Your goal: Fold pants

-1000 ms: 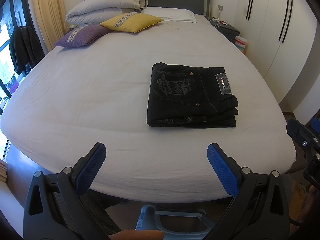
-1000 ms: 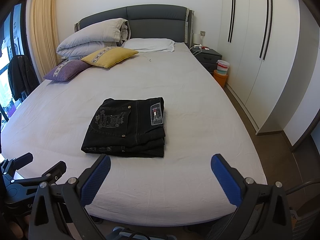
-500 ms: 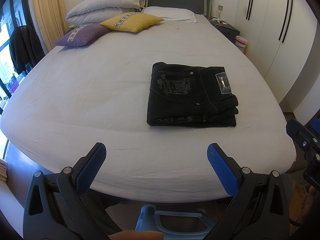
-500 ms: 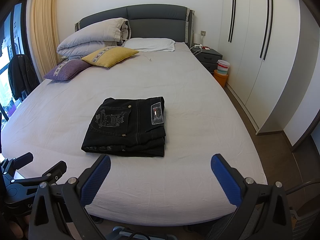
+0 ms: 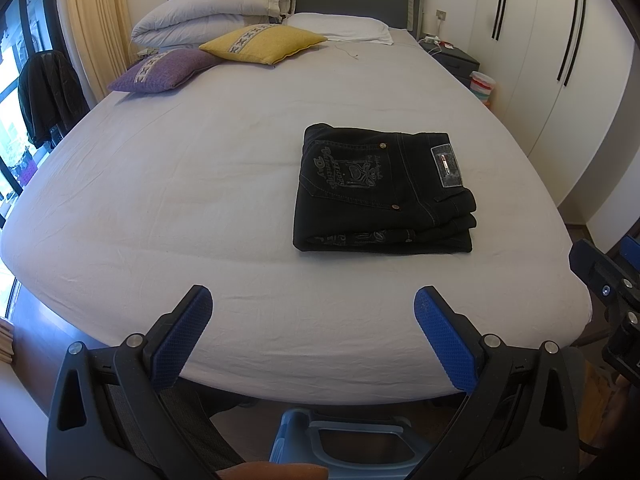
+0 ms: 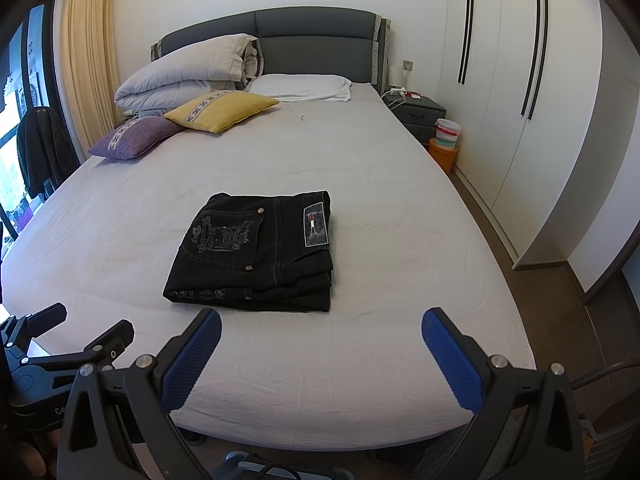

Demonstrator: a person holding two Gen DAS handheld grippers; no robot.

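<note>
I'm looking across a wide bed [image 5: 160,208] covered in a pale sheet, with a grey padded headboard [image 6: 316,44] at the far end. Against it sit a rolled duvet [image 6: 188,72], a white pillow [image 6: 304,87], a yellow cushion [image 6: 222,110] and a purple cushion [image 6: 136,136]. To the right stand white wardrobe doors [image 6: 528,100] and a dark nightstand [image 6: 420,114]; a dark jacket [image 5: 50,92] hangs by the window on the left. The black pants [image 5: 380,188] lie folded into a compact rectangle on the near half of the sheet, back pocket and waistband patch facing up. My left gripper [image 5: 313,310] hangs at the foot of the bed, blue pads spread wide, touching nothing. My right gripper [image 6: 321,330] is likewise spread wide and empty, short of the pants.
</note>
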